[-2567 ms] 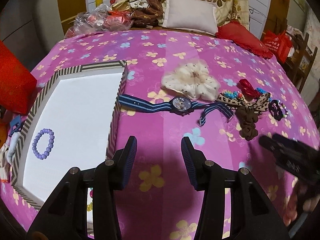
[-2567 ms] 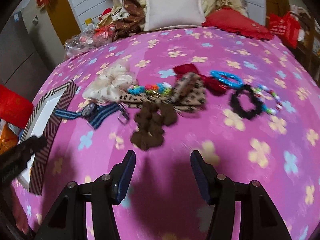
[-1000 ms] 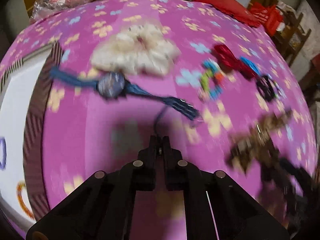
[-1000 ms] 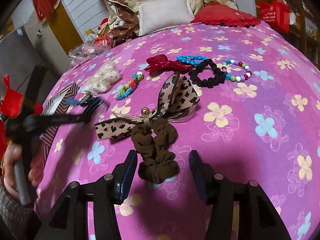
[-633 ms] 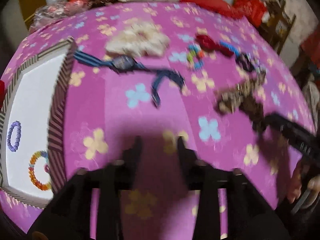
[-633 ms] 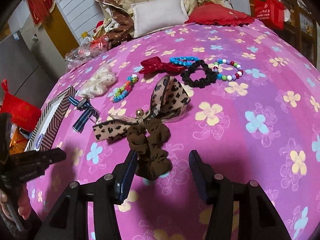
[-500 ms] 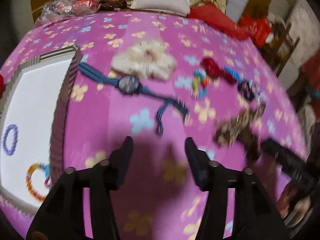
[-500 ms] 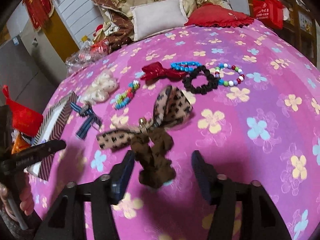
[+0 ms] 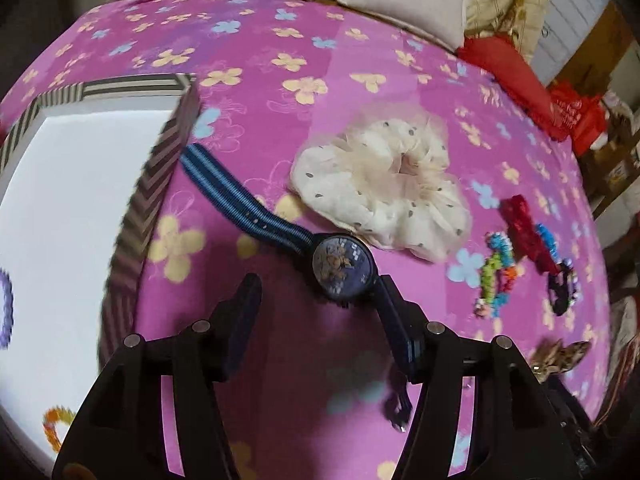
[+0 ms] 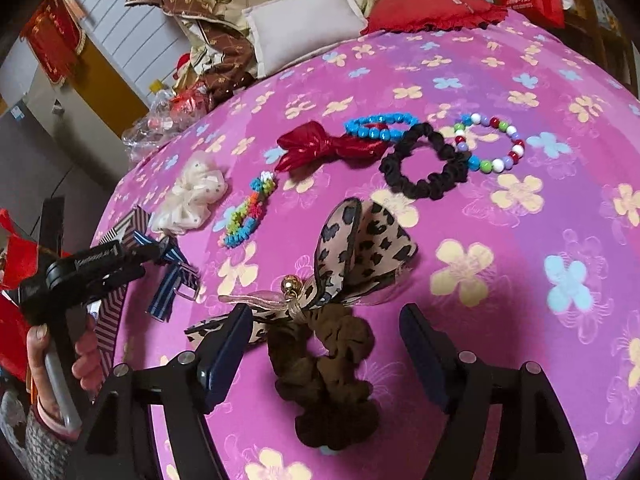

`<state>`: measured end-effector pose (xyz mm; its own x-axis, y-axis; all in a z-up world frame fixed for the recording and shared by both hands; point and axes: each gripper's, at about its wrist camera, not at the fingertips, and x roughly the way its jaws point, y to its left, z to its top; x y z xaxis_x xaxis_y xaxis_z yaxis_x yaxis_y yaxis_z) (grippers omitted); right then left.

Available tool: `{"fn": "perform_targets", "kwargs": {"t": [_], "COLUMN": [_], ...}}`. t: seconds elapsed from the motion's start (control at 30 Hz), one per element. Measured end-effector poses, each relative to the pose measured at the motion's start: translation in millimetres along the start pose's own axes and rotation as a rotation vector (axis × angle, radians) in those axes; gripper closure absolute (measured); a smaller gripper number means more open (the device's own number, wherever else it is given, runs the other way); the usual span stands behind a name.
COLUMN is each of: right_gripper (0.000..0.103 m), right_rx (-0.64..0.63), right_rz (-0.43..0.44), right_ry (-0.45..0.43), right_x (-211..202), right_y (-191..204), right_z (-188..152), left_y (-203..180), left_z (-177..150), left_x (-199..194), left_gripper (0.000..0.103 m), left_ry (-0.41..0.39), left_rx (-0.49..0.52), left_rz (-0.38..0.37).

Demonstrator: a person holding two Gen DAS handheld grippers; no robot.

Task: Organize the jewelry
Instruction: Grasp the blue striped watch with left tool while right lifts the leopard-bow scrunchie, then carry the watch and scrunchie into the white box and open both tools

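Observation:
My left gripper is open, its fingers either side of a watch with a blue striped strap, close above the pink flowered cloth. The striped box with a white floor lies left; a purple bracelet and an orange one lie in it. My right gripper is open around a brown scrunchie joined to a leopard bow. The left gripper also shows in the right wrist view, over the watch strap.
A cream scrunchie, a multicolour loom bracelet, a red bow, a blue bead bracelet, a black scrunchie and a mixed bead bracelet lie on the cloth. Pillows sit behind.
My left gripper opened, pulled back, then moved in low over the watch. The orange bracelet now lies in the box. My right gripper closed in on the brown scrunchie.

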<state>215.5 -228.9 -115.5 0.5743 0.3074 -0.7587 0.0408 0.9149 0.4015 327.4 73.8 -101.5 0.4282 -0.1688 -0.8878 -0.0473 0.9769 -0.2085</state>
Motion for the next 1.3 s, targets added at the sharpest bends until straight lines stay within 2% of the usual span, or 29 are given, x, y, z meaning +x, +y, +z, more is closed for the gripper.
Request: {"fn": "perform_targets", "kwargs": {"t": [0.07,0.17,0.27,0.33,0.37,0.43,0.47,0.5,0.63,0.8,1.0,1.13,1.3], "right_gripper": [0.029,0.029,0.029,0.030,0.033,0.056,0.059,0.072,0.080,0.090,0.092,0.092,0.092], "right_rx": [-0.016,-0.028,-0.046,-0.070,-0.077,-0.101,-0.107,-0.110,-0.132,-0.143,-0.176,-0.203,-0.244], "right_rz": [-0.010,-0.025,-0.041,-0.072,-0.083,-0.108,-0.107,-0.099,-0.095,-0.087,-0.077,-0.067,-0.043], "right_ry": [0.001,0.000,-0.001,0.000,-0.001,0.002,0.006,0.012,0.013,-0.005,-0.032,-0.056,-0.069], "right_x": [2,4,7,10,11,13,14,14,11,-1,-18,-33,-45], "right_y": [3,6,12,17,19,23,25,26,30,37,56,74,104], "right_z": [1,2,2,2,1,0,0,0,-1,-1,0,2,6], "left_y": [-6,-15,-27,-36,-40,-41,-42,-41,-36,-25,0,23,58], "left_z": [2,3,0,-5,-8,-10,-13,-15,-25,-38,-45,-47,-41], "left_x": [3,8,13,15,14,12,10,8,-11,-54,-106,-135,-151], "left_gripper": [0.044,0.035,0.035,0.050,0.053,0.054,0.054,0.054,0.054,0.054,0.054,0.054,0.054], "left_ry": [-0.010,-0.019,-0.040,-0.055,-0.063,-0.047,-0.043,-0.042,-0.054,-0.122,-0.215,-0.296,-0.339], "left_rx": [0.025,0.048,0.089,0.148,0.166,0.173,0.174,0.173,0.144,0.116,0.064,0.032,-0.019], "left_rz": [0.022,0.046,0.106,0.156,0.158,0.129,0.114,0.104,0.053,0.004,-0.015,0.020,0.050]}}
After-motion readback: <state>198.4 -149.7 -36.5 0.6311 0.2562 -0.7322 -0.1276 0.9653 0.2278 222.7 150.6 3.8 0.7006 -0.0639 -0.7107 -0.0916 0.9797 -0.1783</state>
